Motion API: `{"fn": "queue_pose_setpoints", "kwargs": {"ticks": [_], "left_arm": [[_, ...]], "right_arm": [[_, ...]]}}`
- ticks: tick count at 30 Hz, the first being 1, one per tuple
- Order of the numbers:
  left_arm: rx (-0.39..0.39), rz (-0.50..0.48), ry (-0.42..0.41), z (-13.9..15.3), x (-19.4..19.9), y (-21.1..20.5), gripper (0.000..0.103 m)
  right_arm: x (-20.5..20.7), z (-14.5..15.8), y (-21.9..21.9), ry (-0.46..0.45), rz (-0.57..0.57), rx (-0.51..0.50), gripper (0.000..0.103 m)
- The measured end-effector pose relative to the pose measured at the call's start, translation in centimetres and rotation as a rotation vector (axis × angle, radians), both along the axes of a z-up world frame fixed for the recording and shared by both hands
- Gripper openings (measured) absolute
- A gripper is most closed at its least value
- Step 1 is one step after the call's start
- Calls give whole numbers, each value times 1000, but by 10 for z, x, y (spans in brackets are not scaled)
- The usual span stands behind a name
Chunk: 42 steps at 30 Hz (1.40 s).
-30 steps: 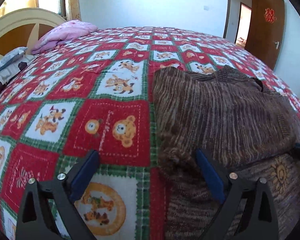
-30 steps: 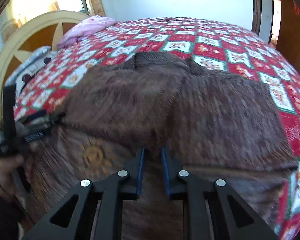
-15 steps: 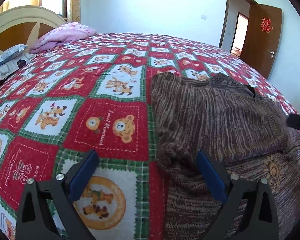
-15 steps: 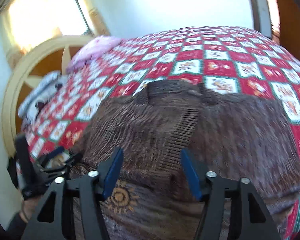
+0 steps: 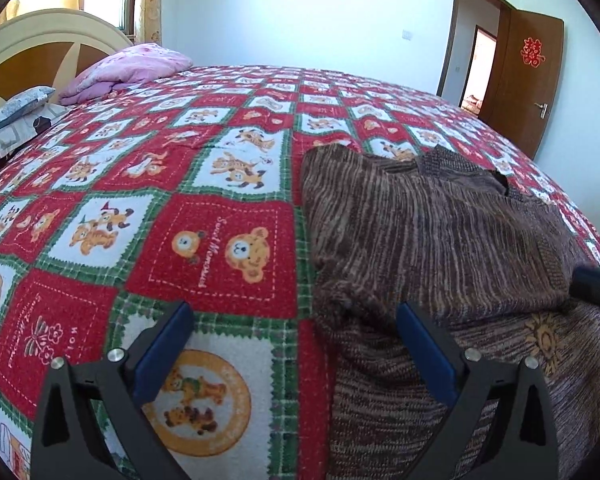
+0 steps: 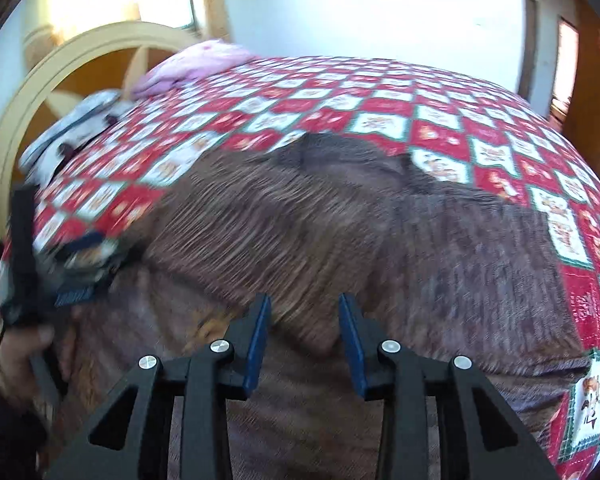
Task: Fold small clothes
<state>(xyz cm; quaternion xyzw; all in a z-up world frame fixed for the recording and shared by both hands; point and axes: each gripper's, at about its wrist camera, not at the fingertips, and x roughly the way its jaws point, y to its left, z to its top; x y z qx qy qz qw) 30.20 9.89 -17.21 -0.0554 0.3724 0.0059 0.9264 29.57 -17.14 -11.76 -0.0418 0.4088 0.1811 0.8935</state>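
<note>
Brown striped sweater (image 5: 440,240), seemingly folded over

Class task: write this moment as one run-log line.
task: fold clothes | sweater: partly folded on bedspread | left gripper: open, empty | right gripper: open, empty

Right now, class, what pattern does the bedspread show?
Red and white checks with cartoon bears, green borders on the bedspread; clearest in the left wrist view.

A brown striped knit sweater (image 5: 440,248) lies on the bed's quilt (image 5: 180,200) near its front edge, upper part folded down over the lower (sun motif showing below the fold).
</note>
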Motion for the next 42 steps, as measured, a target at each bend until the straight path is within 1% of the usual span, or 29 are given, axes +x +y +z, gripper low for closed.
{"fn": "queue_pose_setpoints", "kwargs": {"ticks": [1, 2, 4, 7, 10, 11, 12, 13, 15, 16, 18, 19, 20, 22, 24, 26, 27, 28, 29, 30, 31, 32, 33, 35, 37, 39, 42], "left_arm": [[6, 1, -1, 0, -1, -1, 103], [16, 2, -1, -1, -3, -2, 103], [38, 2, 4, -2, -6, -6, 103], [63, 8, -9, -2, -10, -9, 103], [65, 10, -7, -2, -9, -9, 103], [66, 9, -9, -2, -9, -9, 103], [66, 10, -10, -2, -9, -8, 103], [66, 10, -8, -2, -9, -9, 103], [68, 11, -9, -2, -9, -9, 103], [71, 12, -9, -3, -9, -9, 103], [77, 14, -9, -3, -9, -10, 103], [78, 14, -8, -3, -9, -10, 103], [77, 14, -8, -3, -9, -10, 103], [78, 14, -8, -3, -9, -10, 103], [79, 15, -9, -3, -9, -10, 103], [78, 15, -11, -3, -9, -9, 103], [77, 15, -12, -3, -9, -9, 103], [77, 15, -12, -3, -9, -9, 103], [77, 15, -12, -3, -9, -9, 103], [77, 15, -12, -3, -9, -9, 103], [77, 15, -11, -3, -9, -9, 103], [78, 16, -11, -3, -9, -10, 103], [78, 16, -11, -3, -9, -9, 103], [78, 16, -11, -3, -9, -9, 103], [78, 15, -11, -3, -9, -9, 103], [80, 16, -9, -3, -9, -10, 103], [75, 15, -8, -4, -9, -9, 103]], "right_arm": [[9, -3, -3, 18, -36, -4, 37], [19, -6, -10, 36, -75, 13, 37], [41, -3, -26, 51, -135, 77, 37], [72, -4, -38, 75, -192, 82, 37], [101, -19, -39, 166, -181, 118, 36], [106, -20, -39, 163, -185, 127, 34], [107, -19, -38, 153, -178, 132, 21], [106, -17, -35, 143, -164, 135, 13], [98, -11, -26, 91, -152, 109, 4], [94, -9, -19, 53, -141, 60, 1], [96, -9, -16, 25, -147, 15, 1], [100, -11, -17, 17, -177, -12, 1], [106, -13, -20, 24, -190, -14, 1], [117, -22, -26, 73, -197, 9, 1], [113, -20, -29, 62, -183, 11, 2], [104, -14, -27, 54, -161, 0, 3], [97, -10, -27, 47, -156, 0, 9], [89, -6, -26, 35, -151, 4, 24], [78, 0, -24, 17, -132, 21, 33], [70, 3, -22, 10, -112, 38, 47], [60, 5, -18, 10, -78, 61, 49], [53, 4, -13, 15, -54, 64, 49], [45, 0, -7, 20, -42, 33, 49], [42, -12, -3, 44, -44, -1, 49], [44, -26, -9, 71, -75, -10, 49], [42, -30, -17, 67, -72, 41, 49], [36, -27, -20, 69, -62, 50, 49]]}}
